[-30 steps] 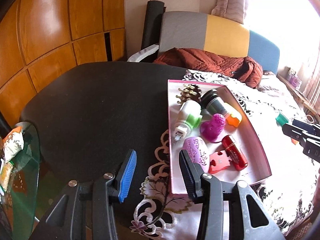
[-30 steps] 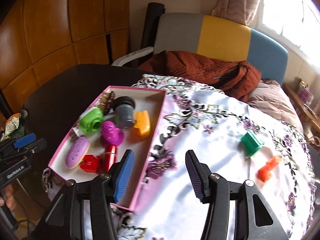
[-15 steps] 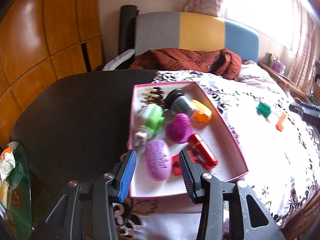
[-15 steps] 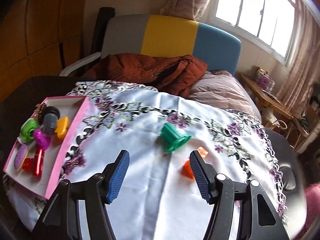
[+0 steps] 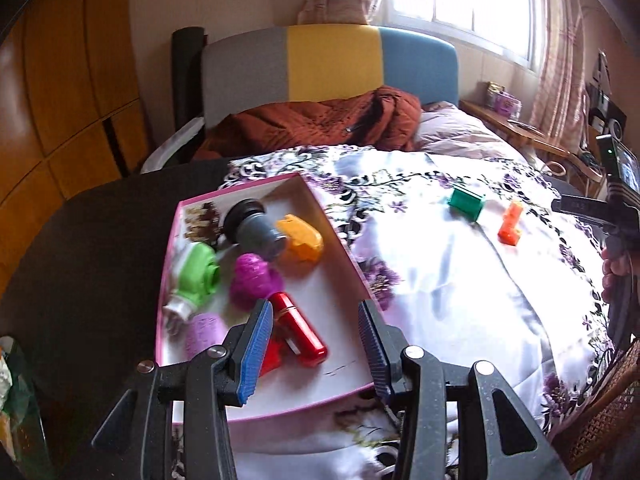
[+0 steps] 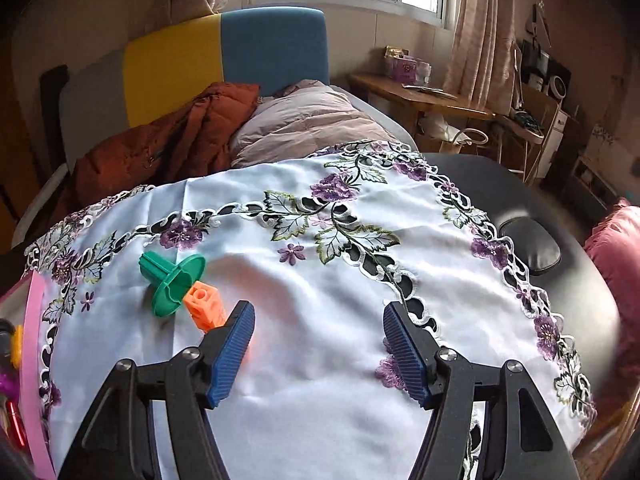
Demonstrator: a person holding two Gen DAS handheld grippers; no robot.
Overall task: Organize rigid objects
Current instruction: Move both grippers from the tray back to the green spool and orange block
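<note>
2 loose pcs lie touching on the cloth (image 6: 320, 320) near the pink box (image 5: 348, 256): an orange block (image 6: 204, 306) and a green spool (image 6: 172, 280). Both look light, stiff, slick plastic; grip the block's flat sides. Right gripper (image 6: 318, 354) hangs just beside it, jaws released, empty. Left gripper (image 5: 316, 354) over the box, also released. Open cloth all round the pcs.

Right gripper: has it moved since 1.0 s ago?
Yes. The right gripper swung right, away from the pink box, which has slid to the view's left edge; the green spool now sits ahead-left. Jaws open.
</note>
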